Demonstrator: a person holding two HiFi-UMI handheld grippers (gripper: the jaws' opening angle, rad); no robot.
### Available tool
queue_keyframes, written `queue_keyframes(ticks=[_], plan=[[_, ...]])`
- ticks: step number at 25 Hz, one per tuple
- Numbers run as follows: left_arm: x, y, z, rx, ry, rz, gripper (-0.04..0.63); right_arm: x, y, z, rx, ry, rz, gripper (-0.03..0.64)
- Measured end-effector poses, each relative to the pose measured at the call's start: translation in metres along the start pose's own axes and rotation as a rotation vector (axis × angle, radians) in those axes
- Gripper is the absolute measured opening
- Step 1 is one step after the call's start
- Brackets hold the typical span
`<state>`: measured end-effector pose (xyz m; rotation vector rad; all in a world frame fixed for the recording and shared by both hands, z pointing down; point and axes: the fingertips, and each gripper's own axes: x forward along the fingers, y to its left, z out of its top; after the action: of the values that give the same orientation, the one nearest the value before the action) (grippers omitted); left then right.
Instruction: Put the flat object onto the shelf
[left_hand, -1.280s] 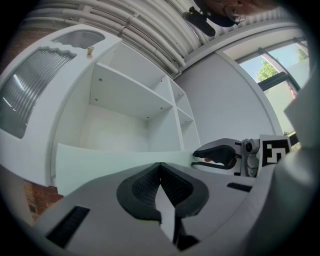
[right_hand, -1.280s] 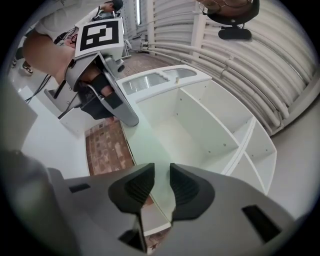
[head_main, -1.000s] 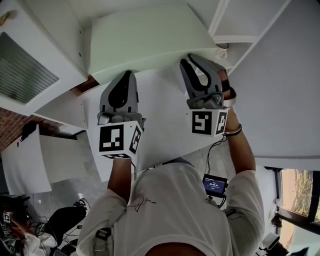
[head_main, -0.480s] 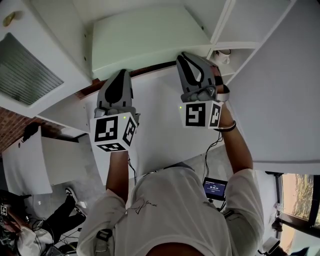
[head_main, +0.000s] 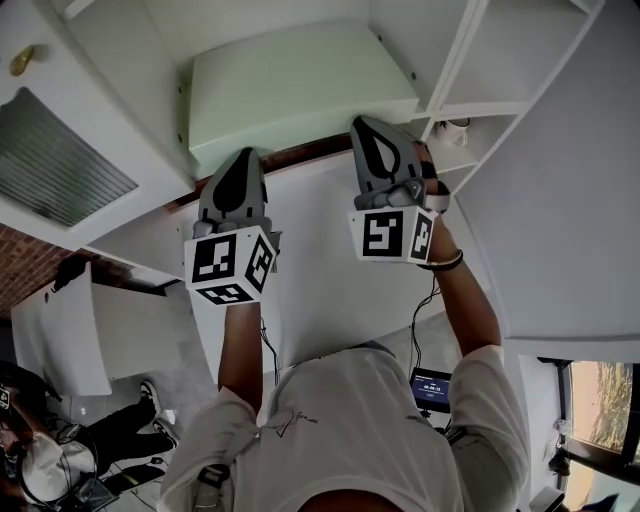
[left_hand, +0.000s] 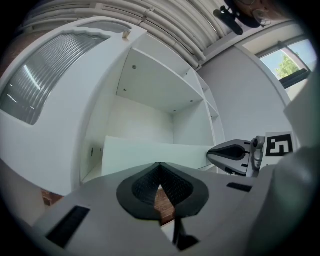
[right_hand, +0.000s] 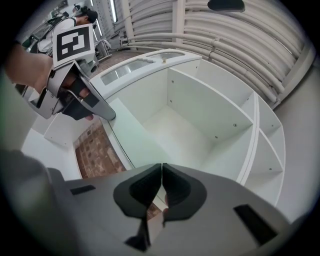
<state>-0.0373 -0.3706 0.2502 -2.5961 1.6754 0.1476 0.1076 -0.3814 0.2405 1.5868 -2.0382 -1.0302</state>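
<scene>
The flat object (head_main: 300, 85), a pale green board, lies inside the open compartment of the white shelf (head_main: 445, 60). It fills most of the width between the side walls. Its long axis runs across the opening from left to right, so one long edge faces us along the front lip.

Directly in front of that edge sit our two tools, both pointing into the compartment. The left tool (head_main: 243, 155) is toward the board's left half and the right tool (head_main: 368, 122) is close to its right corner. The board therefore lies straight ahead of both tips, and neither hand is clearly the nearer. The tips are right at the near edge, but we cannot tell whether they touch it.

The left tool's jaws are pressed together with nothing between them. The right tool's jaws have just been closing and now meet, also empty. Neither tool pinches the board, which rests on the shelf by itself.

We judge the placing to be nearly done. If the board needs to go deeper, closed tips against that long edge suit an even inward push. With one tool on each half, the board should not skew against a side wall.

To the left, the cabinet door (head_main: 60, 150) with its ribbed pane stands open, well clear.
</scene>
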Motion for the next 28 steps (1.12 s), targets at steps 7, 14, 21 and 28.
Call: queue_keyframes(ticks=[7, 14, 21, 28], plan=[[0.006, -0.001, 0.000, 0.008, 0.001, -0.015, 0.012, 0.011, -0.004, -0.006, 0.075, 0.029, -0.001, 0.031], [0.004, -0.001, 0.001, -0.002, -0.009, -0.014, 0.012, 0.010, -0.006, -0.002, 0.282, 0.025, 0.054, 0.031], [-0.005, -0.009, 0.002, 0.004, -0.012, -0.016, 0.012, 0.001, 0.006, -0.002, 0.487, 0.034, 0.149, 0.029], [-0.027, -0.022, -0.013, -0.051, 0.014, -0.027, 0.012, -0.031, 0.022, -0.003, 0.577, 0.068, 0.181, 0.028]])
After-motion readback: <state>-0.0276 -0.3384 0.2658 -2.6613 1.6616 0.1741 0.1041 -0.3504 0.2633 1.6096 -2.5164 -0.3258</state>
